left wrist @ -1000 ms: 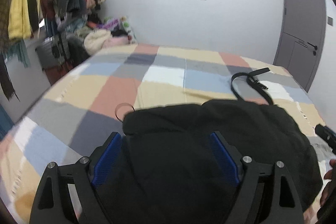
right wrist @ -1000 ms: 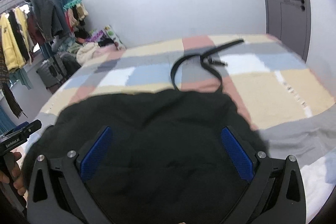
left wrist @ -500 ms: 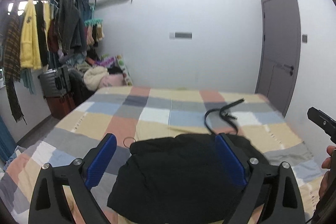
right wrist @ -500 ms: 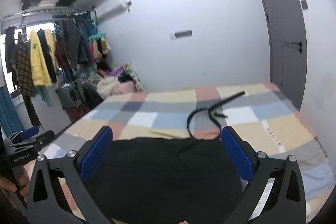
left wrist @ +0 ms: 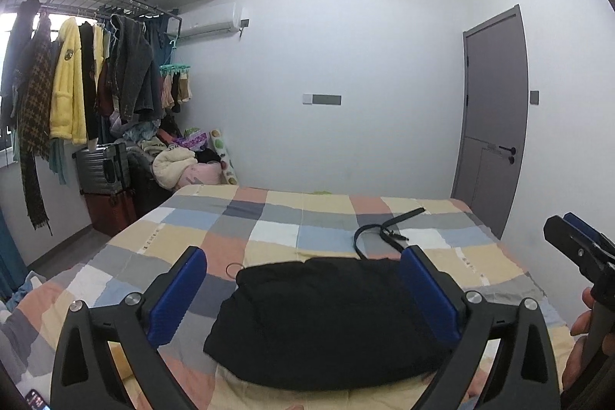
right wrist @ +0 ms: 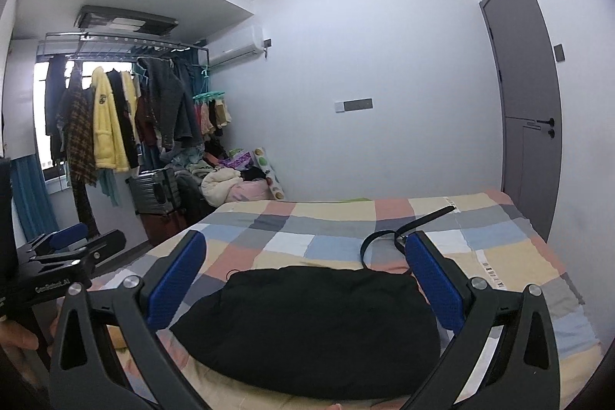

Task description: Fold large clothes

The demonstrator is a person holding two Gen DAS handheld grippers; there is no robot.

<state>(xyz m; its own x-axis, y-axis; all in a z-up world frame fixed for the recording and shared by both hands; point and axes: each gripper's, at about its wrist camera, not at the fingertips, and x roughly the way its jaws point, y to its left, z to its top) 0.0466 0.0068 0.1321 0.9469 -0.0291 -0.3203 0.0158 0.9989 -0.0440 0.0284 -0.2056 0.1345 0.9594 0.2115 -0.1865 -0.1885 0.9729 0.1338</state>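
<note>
A black garment (left wrist: 326, 317) lies folded in a compact bundle on the checked bedspread (left wrist: 269, 229), near the bed's front edge. It also shows in the right wrist view (right wrist: 311, 329). My left gripper (left wrist: 303, 291) is open and empty, held above and in front of the bundle. My right gripper (right wrist: 307, 279) is open and empty too, also lifted clear of the garment. The right gripper shows at the right edge of the left wrist view (left wrist: 576, 244), and the left gripper at the left edge of the right wrist view (right wrist: 65, 252).
A black belt (left wrist: 384, 237) lies on the bed behind the garment. A small hair tie (left wrist: 234, 269) lies left of it. A clothes rack (left wrist: 77, 83), suitcases (left wrist: 103, 168) and a clothing pile (left wrist: 180, 164) stand at the left. A grey door (left wrist: 492, 125) is at the right.
Both grippers have pulled up and back from the black garment, which lay close under them a second ago. The garment now lies free on the bed.
</note>
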